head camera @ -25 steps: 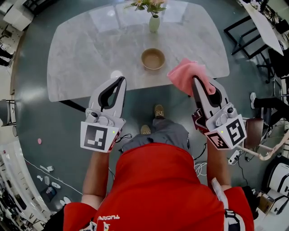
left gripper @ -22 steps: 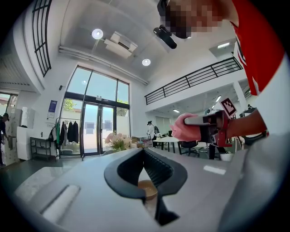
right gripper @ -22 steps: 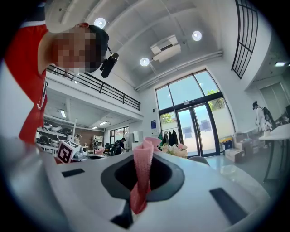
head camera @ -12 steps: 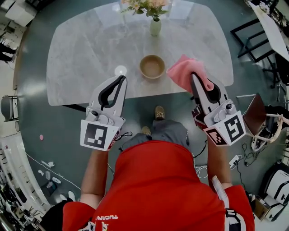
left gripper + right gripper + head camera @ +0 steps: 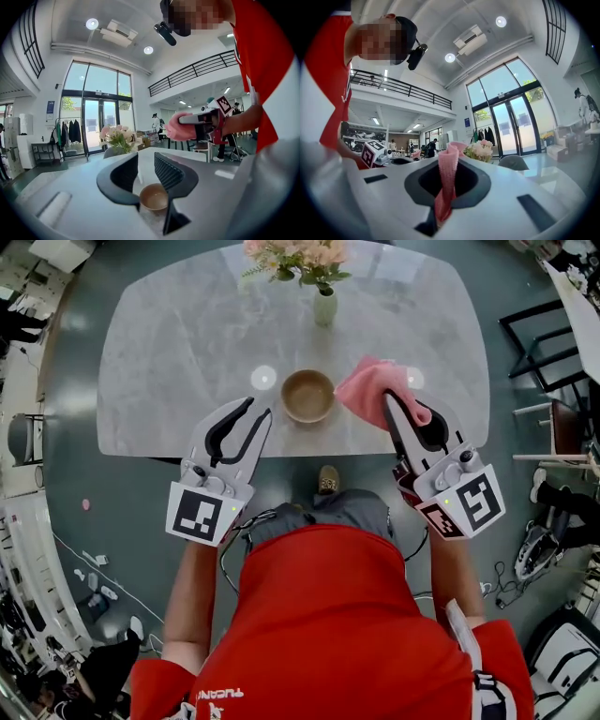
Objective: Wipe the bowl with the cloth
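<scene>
The bowl (image 5: 307,395) sits at mid-frame on the table (image 5: 169,343). The left gripper (image 5: 259,409) has just been opening slightly and its jaws are empty. The right gripper (image 5: 389,401) pinches the cloth (image 5: 368,388), seemingly just right of the bowl.

Pink cloth (image 5: 367,390), tan-brown bowl (image 5: 307,397), pale grey veined worktop (image 5: 178,334), pale green vase (image 5: 325,307) holding pink and cream flowers (image 5: 298,251).

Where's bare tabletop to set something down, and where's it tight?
Bare: the whole left half of the grey marble table, left of the white vase of flowers and the round tan bowl; also the far right part beyond the pink cloth. Tight: the near edge at centre, where bowl and cloth are side by side.
</scene>
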Demonstrator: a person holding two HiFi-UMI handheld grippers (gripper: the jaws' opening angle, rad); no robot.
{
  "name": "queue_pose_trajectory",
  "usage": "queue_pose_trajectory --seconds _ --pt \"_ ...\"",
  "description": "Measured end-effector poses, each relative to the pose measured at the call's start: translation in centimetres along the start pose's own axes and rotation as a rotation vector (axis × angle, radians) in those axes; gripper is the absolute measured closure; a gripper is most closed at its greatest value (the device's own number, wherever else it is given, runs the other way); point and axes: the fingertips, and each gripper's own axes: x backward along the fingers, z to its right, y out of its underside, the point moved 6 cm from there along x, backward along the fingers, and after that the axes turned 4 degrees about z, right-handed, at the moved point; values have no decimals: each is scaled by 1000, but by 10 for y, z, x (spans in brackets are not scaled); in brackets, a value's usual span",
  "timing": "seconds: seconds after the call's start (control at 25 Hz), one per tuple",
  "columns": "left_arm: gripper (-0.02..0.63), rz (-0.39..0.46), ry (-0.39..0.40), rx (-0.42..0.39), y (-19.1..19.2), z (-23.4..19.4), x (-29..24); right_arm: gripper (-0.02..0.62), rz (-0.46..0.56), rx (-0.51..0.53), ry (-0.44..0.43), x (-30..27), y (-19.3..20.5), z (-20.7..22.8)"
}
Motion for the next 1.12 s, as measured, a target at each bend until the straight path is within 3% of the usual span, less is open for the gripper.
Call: queue_pose_trajectory --seconds 0.2,0.32,0.48,0.84,0.92,1.12 --pt "383 -72 43 -10 16 5 -16 586 -15 -8 -56 -8 4 16" --pt "310 -98 101 -69 27 4 -27 586 -18 -14 -66 -14 4 24" --pt "242 -133 190 -133 41 5 -41 586 -32 -16 -59 -19 8 32" --pt "60 -143 388 -149 78 12 -67 586 -83 -34 -22 -31 31 36" --pt "24 -159 416 -143 91 12 -73 586 -91 -33 -16 -33 33 35" --pt "20 -235 437 -133 127 9 -84 586 -114 -27 9 -34 36 33"
